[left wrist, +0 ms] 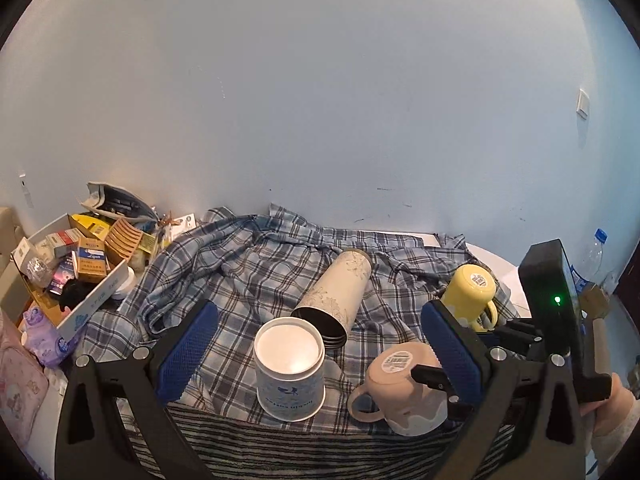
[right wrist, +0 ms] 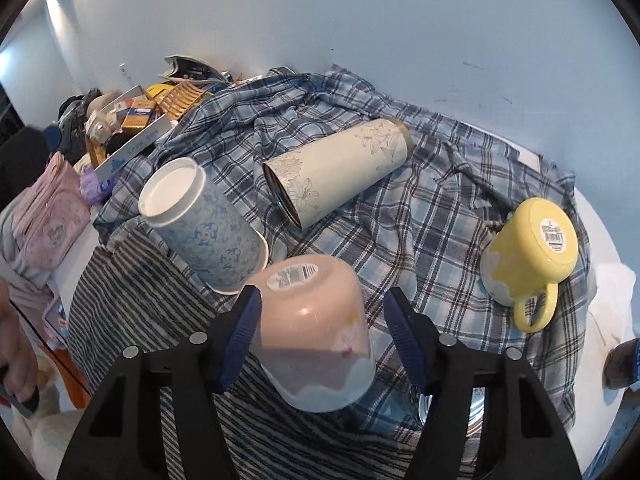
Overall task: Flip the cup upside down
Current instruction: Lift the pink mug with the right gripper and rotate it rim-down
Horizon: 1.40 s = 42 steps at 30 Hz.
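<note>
A pink mug (right wrist: pixel 316 328) stands upside down on the plaid cloth (right wrist: pixel 420 208), its barcoded base up. My right gripper (right wrist: pixel 322 320) is open with its blue pads on either side of the mug, with a visible gap on the right side. The same pink mug (left wrist: pixel 400 388) shows in the left wrist view, with the right gripper's finger (left wrist: pixel 430 376) beside it. My left gripper (left wrist: pixel 316 344) is open and empty, held above the cloth. A blue paper cup (left wrist: pixel 290 368) stands upside down between its pads, farther off.
A yellow mug (right wrist: pixel 528 252) stands upside down at the right. A cream flowered cylinder (right wrist: pixel 340 168) lies on its side in the middle. A box of small packets (left wrist: pixel 68 272) and a pink bag (right wrist: pixel 52 212) sit at the left. The wall is just behind.
</note>
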### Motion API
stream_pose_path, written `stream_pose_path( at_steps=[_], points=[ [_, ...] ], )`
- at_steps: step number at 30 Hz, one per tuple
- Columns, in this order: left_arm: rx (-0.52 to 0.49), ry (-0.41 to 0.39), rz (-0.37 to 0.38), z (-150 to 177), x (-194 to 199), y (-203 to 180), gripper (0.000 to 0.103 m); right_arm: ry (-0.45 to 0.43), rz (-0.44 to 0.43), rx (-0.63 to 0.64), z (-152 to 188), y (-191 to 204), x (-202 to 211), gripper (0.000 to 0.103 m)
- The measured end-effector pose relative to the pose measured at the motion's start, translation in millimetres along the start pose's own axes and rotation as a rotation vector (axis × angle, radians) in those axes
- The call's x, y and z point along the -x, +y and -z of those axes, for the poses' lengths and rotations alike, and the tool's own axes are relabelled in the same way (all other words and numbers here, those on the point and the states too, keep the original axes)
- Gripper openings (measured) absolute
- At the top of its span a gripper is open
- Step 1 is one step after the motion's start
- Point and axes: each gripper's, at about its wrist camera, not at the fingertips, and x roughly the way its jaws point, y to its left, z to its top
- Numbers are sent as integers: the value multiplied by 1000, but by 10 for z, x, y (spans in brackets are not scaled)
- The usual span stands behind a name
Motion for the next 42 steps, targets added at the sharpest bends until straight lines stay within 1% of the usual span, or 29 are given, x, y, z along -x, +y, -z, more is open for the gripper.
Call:
stream_pose_path(
  at_steps=[3, 6, 7, 8, 10, 12, 14, 15, 16, 17, 19, 20, 21, 23, 26, 28, 30, 32, 33, 35, 38, 40, 42],
  points=[
    [-16, -1, 2, 35, 47, -9, 103, 23, 0, 14, 115, 34, 33, 63],
    [-17, 2, 18, 67, 76, -13, 103, 41, 20, 32, 248, 36, 11, 60],
    [-15, 4, 25, 76, 78, -18, 103, 51, 25, 30, 293, 23, -32, 56],
    [-13, 4, 28, 87, 85, -29, 103, 64, 21, 25, 337, 4, -82, 49],
    [-13, 6, 36, 97, 95, -43, 103, 76, -4, 2, 400, -46, -143, 43],
    [-24, 4, 37, 99, 117, -71, 103, 45, -29, -12, 393, -74, -105, 43],
    [-40, 1, 30, 105, 135, -107, 103, 11, -13, 15, 314, -45, -26, 43],
    [-47, -1, 25, 106, 138, -122, 103, -5, 0, 29, 254, -27, 11, 44],
    [-50, -3, 20, 106, 139, -137, 103, -14, 4, 46, 179, -7, 37, 48],
    [-48, -3, 16, 103, 134, -142, 103, -16, -1, 66, 94, 22, 35, 57],
    [-27, 5, 7, 81, 102, -133, 103, -30, 9, 85, -106, 49, 3, 65],
    [-13, 10, 7, 66, 85, -112, 103, -26, 12, 96, -221, 64, -54, 65],
    [2, 15, 11, 52, 65, -82, 103, -6, 4, 113, -321, 65, -131, 65],
    [9, 34, 20, 21, 1, -22, 103, 74, -15, 175, -519, 64, -353, 65],
    [-48, 63, 16, -14, -111, 58, 103, 208, -66, 286, -679, 80, -676, 65],
    [-109, 73, 0, -22, -200, 91, 103, 267, -68, 307, -728, 70, -866, 66],
    [-148, 81, -18, -17, -290, 120, 103, 284, -35, 347, -751, 96, -976, 69],
    [-168, 97, -21, -30, -402, 150, 103, 293, -33, 382, -785, 157, -1027, 72],
    [-170, 109, -19, -42, -467, 166, 103, 301, -32, 400, -798, 192, -1051, 72],
    [-168, 135, -10, -73, -590, 193, 103, 327, -16, 428, -817, 249, -1131, 77],
    [-139, 156, 4, -104, -720, 259, 103, 370, 36, 502, -770, 341, -1278, 85],
    [-130, 152, 2, -99, -744, 296, 103, 383, 47, 485, -763, 326, -1330, 85],
    [-132, 145, -6, -85, -738, 317, 103, 371, 58, 477, -763, 333, -1331, 84]
  ],
)
